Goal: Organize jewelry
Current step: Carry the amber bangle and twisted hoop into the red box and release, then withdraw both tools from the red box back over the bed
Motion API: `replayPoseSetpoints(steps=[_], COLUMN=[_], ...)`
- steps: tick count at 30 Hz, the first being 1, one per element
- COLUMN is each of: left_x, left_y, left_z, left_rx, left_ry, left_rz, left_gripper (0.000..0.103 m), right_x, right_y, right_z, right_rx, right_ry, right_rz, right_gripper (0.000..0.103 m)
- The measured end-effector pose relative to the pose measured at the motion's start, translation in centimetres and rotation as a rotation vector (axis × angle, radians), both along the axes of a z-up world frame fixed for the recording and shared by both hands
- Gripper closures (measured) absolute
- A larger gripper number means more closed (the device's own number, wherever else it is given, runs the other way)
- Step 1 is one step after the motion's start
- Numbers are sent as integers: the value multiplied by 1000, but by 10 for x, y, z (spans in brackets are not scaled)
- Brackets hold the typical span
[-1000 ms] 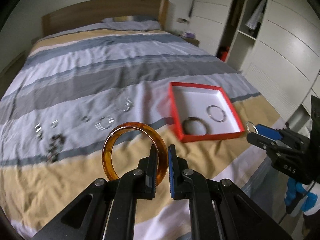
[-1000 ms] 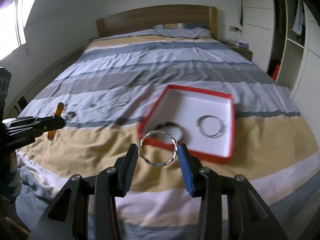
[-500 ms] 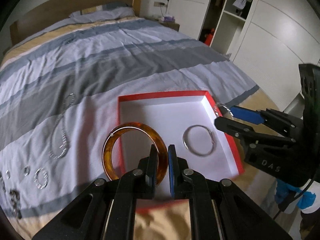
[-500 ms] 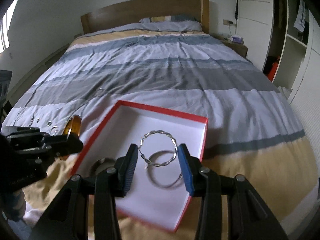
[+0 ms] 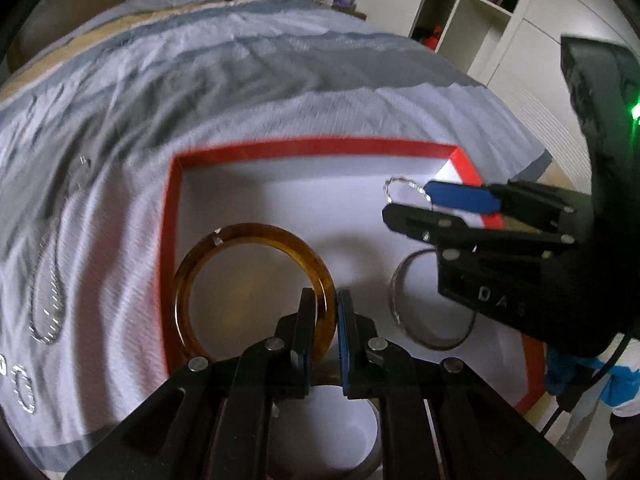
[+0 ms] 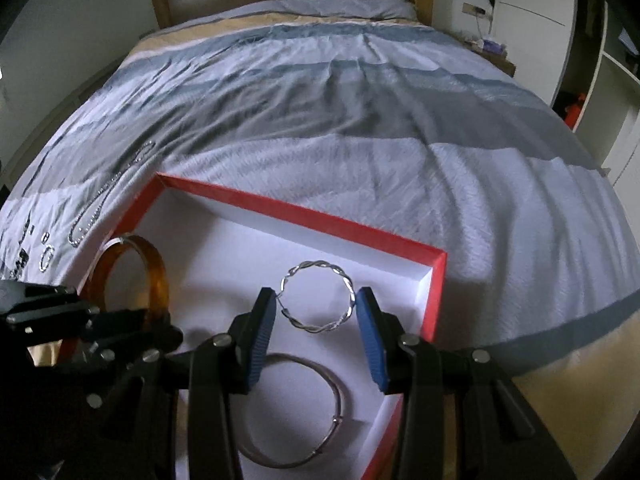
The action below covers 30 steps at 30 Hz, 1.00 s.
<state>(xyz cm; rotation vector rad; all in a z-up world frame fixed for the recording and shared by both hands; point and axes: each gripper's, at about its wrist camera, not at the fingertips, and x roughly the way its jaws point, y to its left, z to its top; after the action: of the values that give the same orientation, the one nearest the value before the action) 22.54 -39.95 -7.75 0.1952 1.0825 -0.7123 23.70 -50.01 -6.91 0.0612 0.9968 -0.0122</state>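
My left gripper (image 5: pixel 323 300) is shut on an amber bangle (image 5: pixel 224 240), held upright over the left part of the red-rimmed white box (image 5: pixel 312 148). My right gripper (image 6: pixel 316 300) is shut on a twisted silver bangle (image 6: pixel 320 268), held over the box's right part (image 6: pixel 438 292). A plain silver bangle (image 6: pixel 332 400) lies flat on the box floor under the right gripper; it also shows in the left wrist view (image 5: pixel 396 304). In the left wrist view the right gripper (image 5: pixel 404 204) comes in from the right with the twisted bangle (image 5: pixel 400 182). In the right wrist view the amber bangle (image 6: pixel 154 264) stands at left.
The box lies on a striped bedspread (image 6: pixel 360 120). A silver chain (image 5: pixel 44 308) and small rings (image 5: pixel 24 388) lie on the cover left of the box. A round white object (image 5: pixel 340 432) sits under the left gripper. Wardrobe and shelves (image 5: pixel 500 20) stand at right.
Both grippers have moved forward and down over the box, each still holding its bangle. The box now fills much more of both views.
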Motion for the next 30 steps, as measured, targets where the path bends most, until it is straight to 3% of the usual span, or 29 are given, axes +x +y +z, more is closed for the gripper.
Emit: replayPoseSetpoints(steps=[6, 14, 21, 25, 30], left_x=[5, 4, -6, -28, -61], left_y=[6, 9, 25, 45, 70], left_z=[-5, -1, 26, 59, 89], left_rx=[-51, -47, -50, -74, -63], left_ry=[26, 27, -5, -64, -106], left_rz=[15, 19, 37, 57, 60], left_gripper=[88, 82, 77, 76, 67], right_x=[10, 16, -12, -43, -88], right_y=[8, 5, -6, -11, 5], right_z=[-9, -3, 41, 81, 122], right_rx=[-92, -84, -82, -68, -49], right_ry=[49, 72, -4, -69, -132], right_rz=[43, 38, -34, -85, -106], right_gripper=[62, 61, 60, 60, 60])
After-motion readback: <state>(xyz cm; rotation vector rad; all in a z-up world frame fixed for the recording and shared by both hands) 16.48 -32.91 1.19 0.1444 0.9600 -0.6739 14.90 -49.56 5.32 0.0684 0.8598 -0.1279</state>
